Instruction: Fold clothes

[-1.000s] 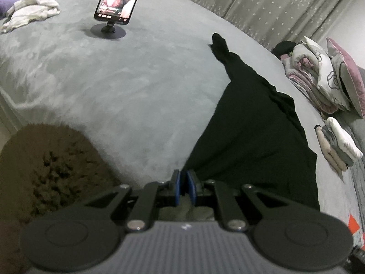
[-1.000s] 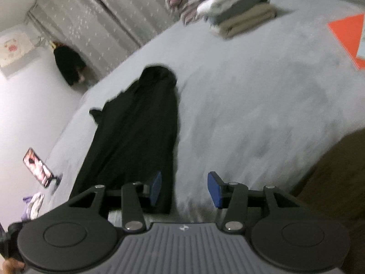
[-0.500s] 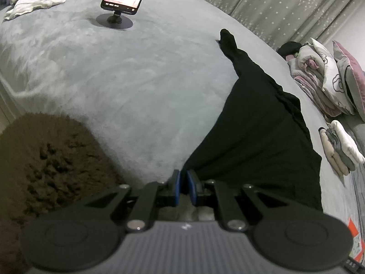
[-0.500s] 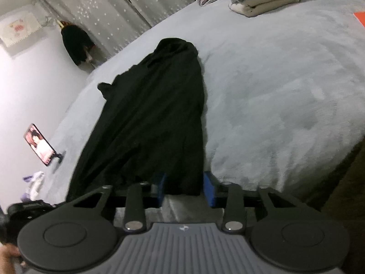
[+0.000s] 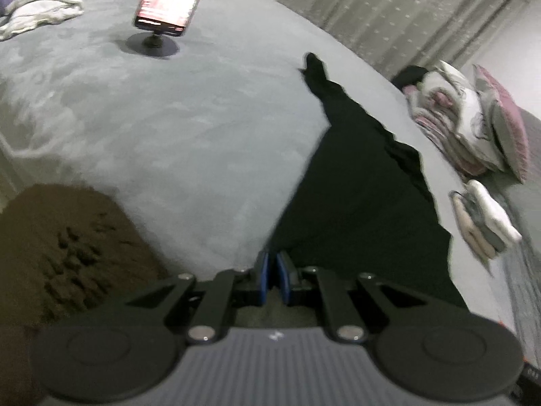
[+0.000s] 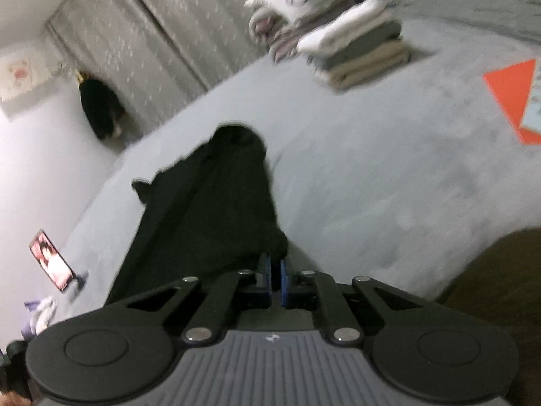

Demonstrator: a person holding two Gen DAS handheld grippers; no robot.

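1. Black garment (image 5: 365, 203): one, spread lengthwise on the grey bed (image 5: 169, 128), one narrow end reaching toward the curtains (image 5: 405, 10), near hem at the bed's front edge.
2. Left gripper (image 5: 273, 275): blue pads pressed together on the garment's near left corner.
3. Right gripper (image 6: 275, 275): pads closed tight on the near right corner, where the cloth bunches just ahead of them.
4. Phone on a round stand (image 5: 169, 3): one, screen lit, left of the garment and well apart from it.
5. Loose pale and purple clothes (image 5: 37, 13): one small heap, at the bed's far left.
6. Folded stack (image 6: 358, 54): one, white, grey and beige layers, right of the garment, apart from it.
7. Pillows and bedding (image 5: 473, 125): one pile, behind that stack.
8. Orange sheet (image 6: 510, 98): one, flat at the far right.
9. Brown rug (image 5: 61, 253): below the bed's front edge.
10. Open room: wide bare bed surface on both sides of the garment.
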